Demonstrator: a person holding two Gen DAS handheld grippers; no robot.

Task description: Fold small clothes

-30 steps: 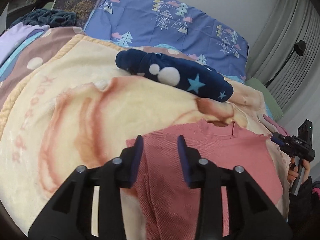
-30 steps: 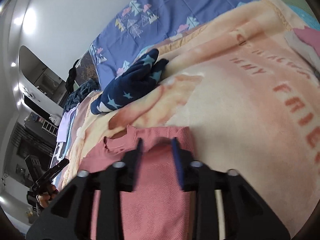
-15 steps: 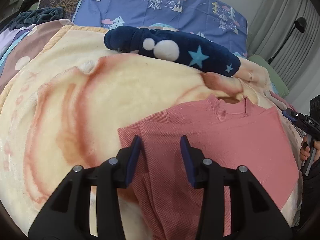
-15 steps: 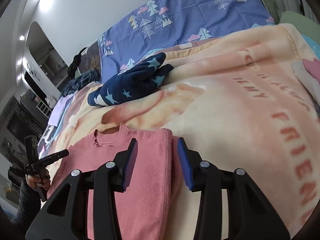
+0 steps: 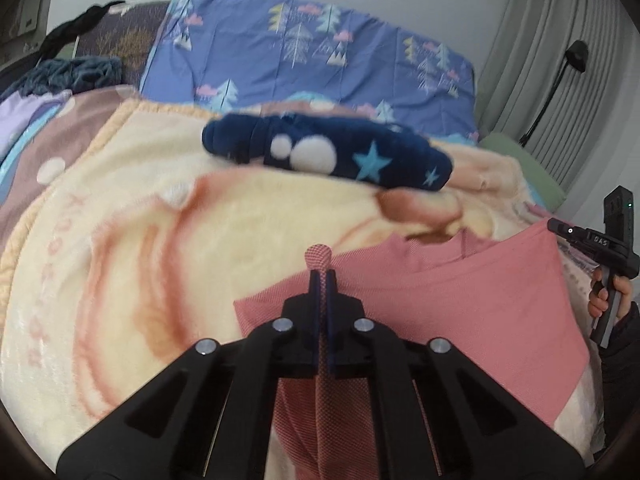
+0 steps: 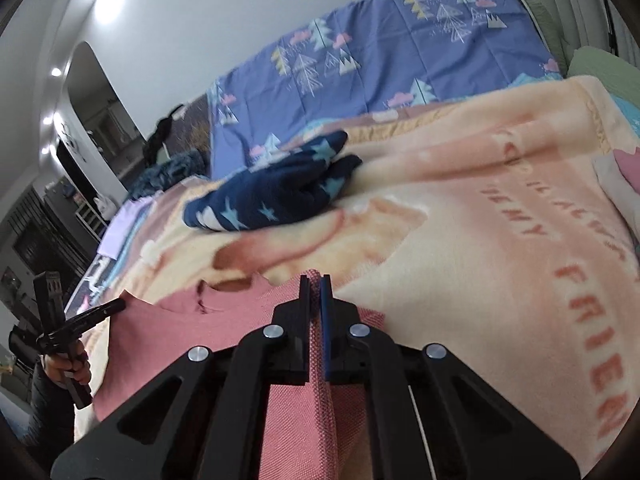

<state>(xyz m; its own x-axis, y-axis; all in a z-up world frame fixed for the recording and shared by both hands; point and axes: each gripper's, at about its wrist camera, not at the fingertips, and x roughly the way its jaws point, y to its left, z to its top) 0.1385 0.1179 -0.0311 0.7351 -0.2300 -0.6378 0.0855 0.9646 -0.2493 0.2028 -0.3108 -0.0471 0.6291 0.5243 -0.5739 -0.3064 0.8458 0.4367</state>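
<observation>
Pink knit fabric is pinched between the fingers of both grippers. On the left gripper the fingers are together on a fold of the shirt, and a small loop of the fabric stands up just past the fingertips. On the right gripper the fingers are likewise clamped on a fold of the shirt, with a strip of the knit visible running back between them. The shirt lies on the blanket, neckline toward the far side; in the left wrist view its body spreads to the right of the left gripper, and in the right wrist view it spreads to the left of the right gripper. Each view shows the opposite gripper, held in a hand, at the outer edge of the shirt. Beyond the shirt's neckline, a navy garment with stars and white dots lies on the blanket, apart from the shirt. Beyond the navy garment, a blue quilt with a tree print lies along the wall. To the right of the quilt in the left wrist view, a black lamp stands before grey curtains.
</observation>
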